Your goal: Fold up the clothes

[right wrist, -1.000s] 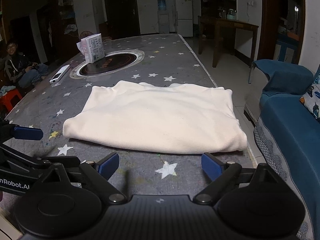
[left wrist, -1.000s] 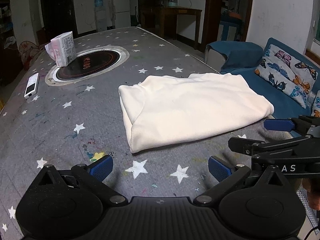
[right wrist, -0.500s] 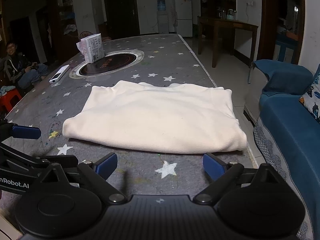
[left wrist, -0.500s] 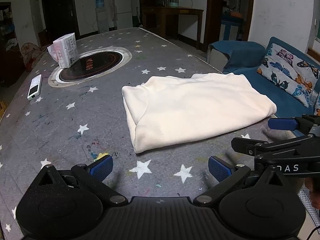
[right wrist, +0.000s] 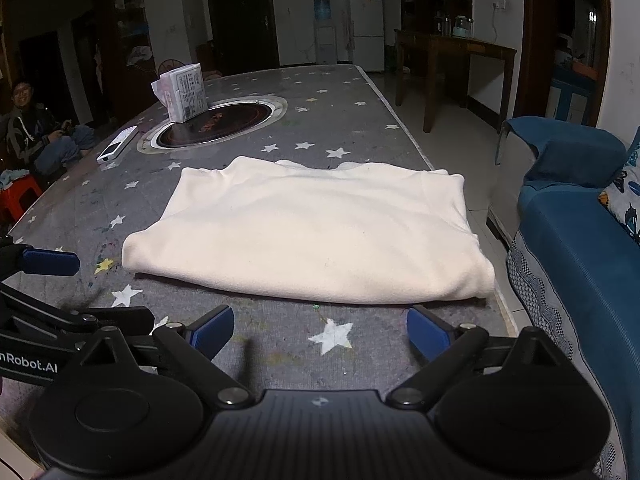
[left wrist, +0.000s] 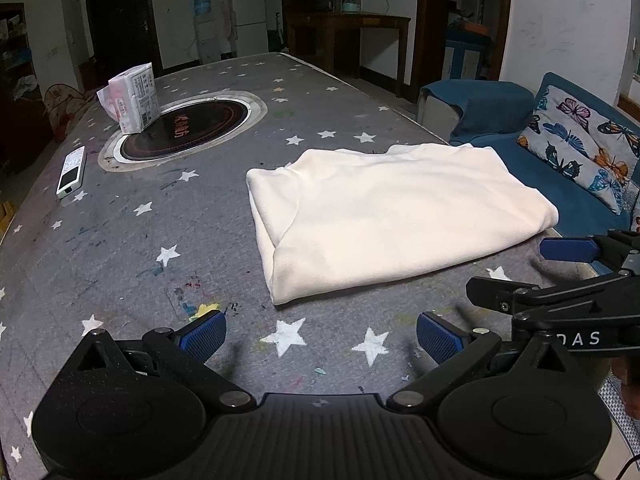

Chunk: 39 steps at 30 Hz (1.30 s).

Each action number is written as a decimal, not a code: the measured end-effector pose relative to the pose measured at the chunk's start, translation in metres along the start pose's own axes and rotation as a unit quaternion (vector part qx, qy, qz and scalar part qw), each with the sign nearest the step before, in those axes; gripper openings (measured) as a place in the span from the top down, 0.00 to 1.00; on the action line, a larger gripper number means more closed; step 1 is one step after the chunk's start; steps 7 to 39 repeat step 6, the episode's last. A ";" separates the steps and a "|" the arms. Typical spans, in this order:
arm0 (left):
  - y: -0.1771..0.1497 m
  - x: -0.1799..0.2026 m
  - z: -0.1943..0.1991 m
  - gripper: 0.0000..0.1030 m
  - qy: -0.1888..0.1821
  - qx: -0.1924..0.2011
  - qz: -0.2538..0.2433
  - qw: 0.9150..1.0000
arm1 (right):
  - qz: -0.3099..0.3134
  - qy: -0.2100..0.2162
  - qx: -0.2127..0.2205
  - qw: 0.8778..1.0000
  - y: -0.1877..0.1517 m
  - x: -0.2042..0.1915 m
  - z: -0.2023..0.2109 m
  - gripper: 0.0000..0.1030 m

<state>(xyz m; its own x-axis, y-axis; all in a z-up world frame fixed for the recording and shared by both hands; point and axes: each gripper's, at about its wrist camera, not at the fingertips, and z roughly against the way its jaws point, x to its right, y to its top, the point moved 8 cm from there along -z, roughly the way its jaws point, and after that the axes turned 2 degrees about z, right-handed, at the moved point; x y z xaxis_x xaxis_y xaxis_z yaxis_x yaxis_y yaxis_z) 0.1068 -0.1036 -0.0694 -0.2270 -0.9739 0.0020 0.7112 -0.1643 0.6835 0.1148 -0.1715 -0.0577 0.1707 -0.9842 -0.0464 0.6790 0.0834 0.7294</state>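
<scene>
A cream garment (left wrist: 384, 216) lies folded into a rectangle on the grey star-patterned table (left wrist: 120, 240); it also shows in the right wrist view (right wrist: 320, 232). My left gripper (left wrist: 320, 338) is open and empty, a short way in front of the garment's near-left corner. My right gripper (right wrist: 320, 330) is open and empty, just short of the garment's near edge. The right gripper also shows at the right of the left wrist view (left wrist: 568, 276). The left gripper shows at the left of the right wrist view (right wrist: 48, 264).
A round inset cooktop (left wrist: 188, 128) sits at the far side with a tissue pack (left wrist: 132, 98) on it. A white remote (left wrist: 71, 172) lies at far left. A blue sofa (right wrist: 580, 240) stands past the table's right edge. A person (right wrist: 28, 128) sits at far left.
Both grippers have drawn back slightly from the garment and stay open. The garment has not moved.
</scene>
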 end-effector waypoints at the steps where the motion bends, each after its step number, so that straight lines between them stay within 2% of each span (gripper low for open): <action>1: 0.000 0.000 0.000 0.00 0.000 0.000 0.001 1.000 | 0.000 0.000 0.000 1.000 0.000 0.000 0.000 0.08; 39: 0.001 -0.001 -0.001 0.00 0.000 0.001 0.000 1.000 | 0.001 -0.001 0.001 1.000 0.000 0.000 0.000 0.08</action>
